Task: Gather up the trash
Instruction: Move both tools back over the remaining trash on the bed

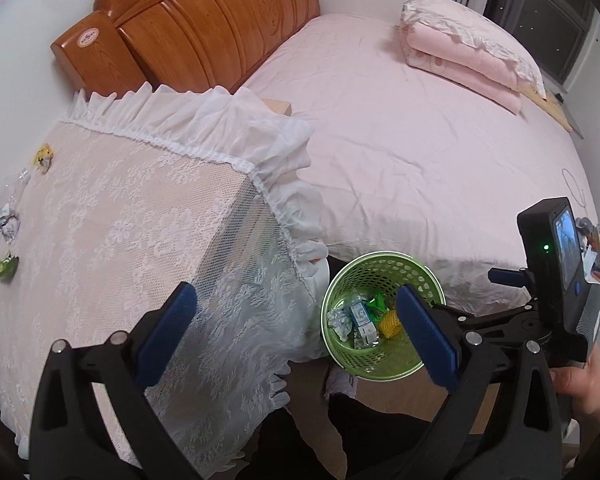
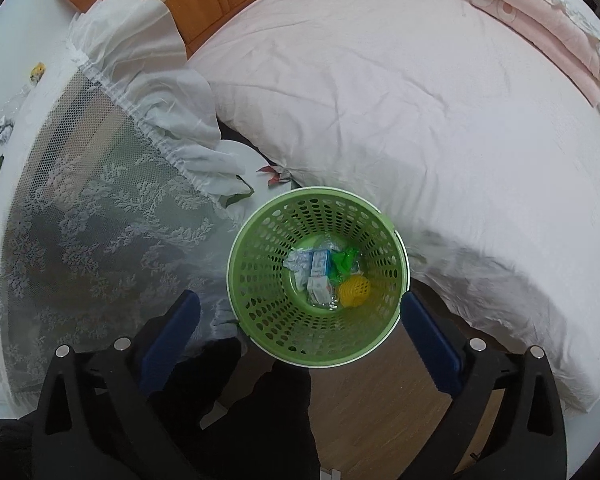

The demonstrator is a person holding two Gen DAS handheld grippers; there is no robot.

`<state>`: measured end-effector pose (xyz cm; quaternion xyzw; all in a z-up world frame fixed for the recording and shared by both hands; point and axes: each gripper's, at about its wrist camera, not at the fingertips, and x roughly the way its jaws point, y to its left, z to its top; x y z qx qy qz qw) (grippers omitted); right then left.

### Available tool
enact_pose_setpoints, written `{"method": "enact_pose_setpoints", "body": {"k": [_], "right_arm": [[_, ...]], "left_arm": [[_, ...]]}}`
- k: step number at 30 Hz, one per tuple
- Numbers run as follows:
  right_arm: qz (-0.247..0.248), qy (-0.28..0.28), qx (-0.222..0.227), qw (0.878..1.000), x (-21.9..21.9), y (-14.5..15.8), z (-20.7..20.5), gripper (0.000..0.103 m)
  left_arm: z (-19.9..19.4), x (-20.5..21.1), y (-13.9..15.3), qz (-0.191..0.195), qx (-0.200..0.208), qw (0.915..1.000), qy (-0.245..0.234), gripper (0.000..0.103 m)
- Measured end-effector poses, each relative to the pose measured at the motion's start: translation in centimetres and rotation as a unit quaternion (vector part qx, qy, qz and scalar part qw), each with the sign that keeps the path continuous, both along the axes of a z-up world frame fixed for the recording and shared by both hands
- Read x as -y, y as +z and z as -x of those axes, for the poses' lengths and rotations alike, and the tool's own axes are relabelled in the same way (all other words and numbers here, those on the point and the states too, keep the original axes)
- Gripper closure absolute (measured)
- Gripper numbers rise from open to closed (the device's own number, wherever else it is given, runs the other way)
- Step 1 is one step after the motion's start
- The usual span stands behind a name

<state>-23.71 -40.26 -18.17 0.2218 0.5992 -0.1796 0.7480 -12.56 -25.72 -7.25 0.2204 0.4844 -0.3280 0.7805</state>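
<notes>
The green perforated basket stands on the wooden floor between the lace-covered bench and the bed, close against both. At its bottom lie a crumpled white paper, two small blue-and-white cartons, a green wrapper and a yellow ball-like piece.

The right tool hangs directly above the basket, its blue pads spread wide apart and holding nothing; the basket's rim sits between them in the view without touching either. The left tool is likewise wide open and empty, with one pad over the bench's lace skirt and the other in front of the basket (it touches neither, as far as can be told).

More trash remains along the far edge of the bench: a yellow wrapper, a clear plastic scrap, a crumpled white paper ball and a green wrapper piece. Folded pink bedding lies at the far side of the bed, beside the wooden headboard.
</notes>
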Motion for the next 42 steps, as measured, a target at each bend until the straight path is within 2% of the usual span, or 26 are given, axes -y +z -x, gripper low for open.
{"method": "enact_pose_setpoints", "body": {"k": [6,11,17,21,29,32,37,42], "right_arm": [[0.008,0.009,0.021,1.000,0.0,2.0,-1.2,0.003],[0.011,0.026,0.053,0.998,-0.4,5.1,-2.7,0.003],[0.029,0.074,0.105,0.991,-1.9,9.7,-5.4,0.003],[0.035,0.123,0.138,0.982,-3.4,12.2,-8.2,0.003],[0.026,0.211,0.183,0.960,-7.8,15.4,-14.6,0.003],[0.019,0.233,0.197,0.952,-10.1,16.3,-17.1,0.002],[0.022,0.246,0.205,0.947,-13.8,16.9,-20.5,0.003],[0.015,0.248,0.202,0.947,-16.6,16.8,-24.7,0.002]], "left_arm": [[-0.9,-1.7,0.3,0.000,0.007,0.9996,0.028,0.008],[-1.6,-4.1,1.5,0.005,0.020,0.9978,0.063,0.008],[-2.9,-9.0,3.4,0.005,0.045,0.9891,0.140,0.008],[-3.9,-12.6,4.2,0.003,0.061,0.9752,0.213,0.008],[-6.8,-20.1,4.7,0.004,0.072,0.9351,0.347,0.008],[-8.9,-22.5,4.6,-0.010,0.081,0.9228,0.376,0.008],[-13.5,-26.4,4.5,0.008,0.072,0.9052,0.419,0.008],[-19.2,-29.1,3.5,0.014,0.065,0.8972,0.436,0.008]]}}
